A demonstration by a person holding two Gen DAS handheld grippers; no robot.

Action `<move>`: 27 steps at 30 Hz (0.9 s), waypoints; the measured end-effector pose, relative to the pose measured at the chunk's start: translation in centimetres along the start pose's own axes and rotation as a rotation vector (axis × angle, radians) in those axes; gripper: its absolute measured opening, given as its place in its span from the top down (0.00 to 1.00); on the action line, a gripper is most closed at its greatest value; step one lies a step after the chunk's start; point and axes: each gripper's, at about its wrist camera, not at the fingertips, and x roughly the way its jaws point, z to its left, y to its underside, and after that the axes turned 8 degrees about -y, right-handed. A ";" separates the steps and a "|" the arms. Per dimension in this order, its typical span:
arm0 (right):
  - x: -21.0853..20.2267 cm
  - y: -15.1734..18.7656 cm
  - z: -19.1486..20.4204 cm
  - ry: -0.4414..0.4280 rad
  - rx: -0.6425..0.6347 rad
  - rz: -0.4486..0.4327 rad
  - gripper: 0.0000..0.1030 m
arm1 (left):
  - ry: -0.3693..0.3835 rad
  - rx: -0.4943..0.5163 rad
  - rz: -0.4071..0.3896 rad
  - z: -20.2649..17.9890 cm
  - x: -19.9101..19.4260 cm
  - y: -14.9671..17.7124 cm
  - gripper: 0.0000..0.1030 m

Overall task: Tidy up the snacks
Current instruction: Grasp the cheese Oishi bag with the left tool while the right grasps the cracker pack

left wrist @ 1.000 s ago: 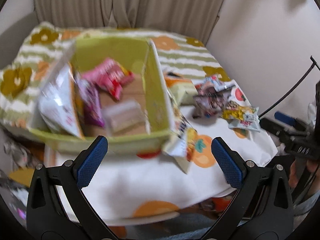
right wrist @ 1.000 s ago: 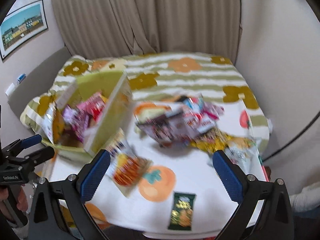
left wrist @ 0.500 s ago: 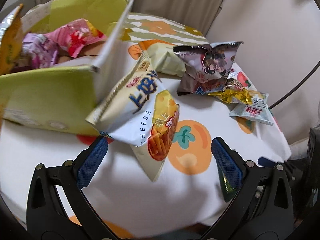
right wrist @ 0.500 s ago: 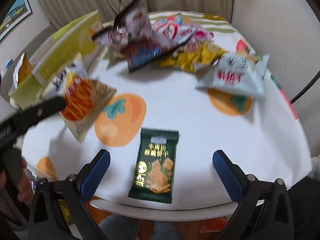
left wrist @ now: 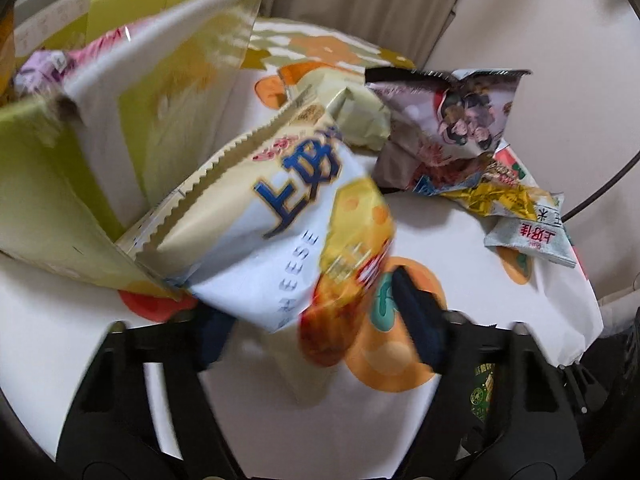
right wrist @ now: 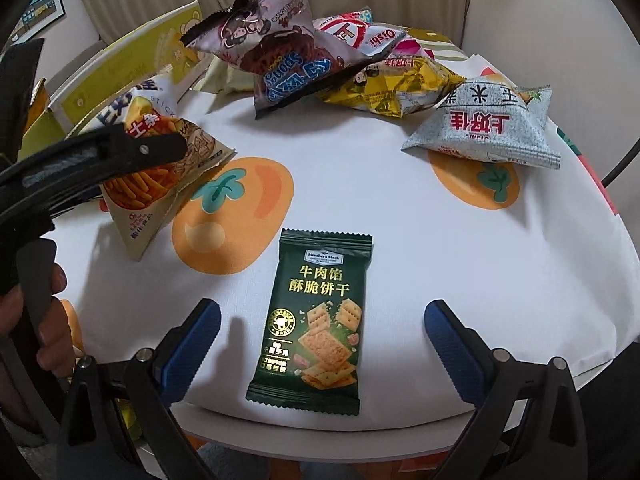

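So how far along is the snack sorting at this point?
Early on. A few packets already sit in the green box. The left claw is closing around the cheese stick bag. The dark green cracker packet and the pile behind it are still out.

The light was soft and even. The left wrist view was blurred at the cheese snack bag point(left wrist: 280, 240); the right wrist view was sharp, with curved, dark edges.

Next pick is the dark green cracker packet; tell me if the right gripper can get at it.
Probably yes. The dark green cracker packet lies flat, alone, between the open fingers of the right gripper, nothing covering it.
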 end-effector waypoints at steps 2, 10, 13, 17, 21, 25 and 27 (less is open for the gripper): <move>0.2 0.1 0.0 -0.001 0.001 0.005 0.12 | 0.011 -0.006 0.002 0.1 0.0 0.1 0.45; 0.8 0.2 0.2 0.041 -0.025 0.003 0.30 | -0.012 0.025 -0.011 -0.2 -0.7 0.4 0.51; 0.9 0.2 0.3 0.054 -0.047 -0.002 0.38 | -0.018 0.030 -0.011 -0.5 -0.9 0.5 0.51; 1.0 -0.2 0.8 0.037 -0.079 -0.004 0.58 | -0.028 0.034 -0.020 -1.0 -1.4 0.6 0.52; 1.1 -0.5 0.8 0.020 -0.084 -0.002 0.60 | -0.048 0.049 -0.025 -1.5 -2.0 0.3 0.52; 0.0 -1.4 0.9 0.009 -0.088 -0.030 0.60 | -0.036 0.041 -0.031 -1.6 -3.2 -0.1 0.52; -1.1 -2.2 1.2 0.004 -0.096 -0.051 0.60 | -0.032 0.044 -0.041 -1.8 -4.2 -0.5 0.52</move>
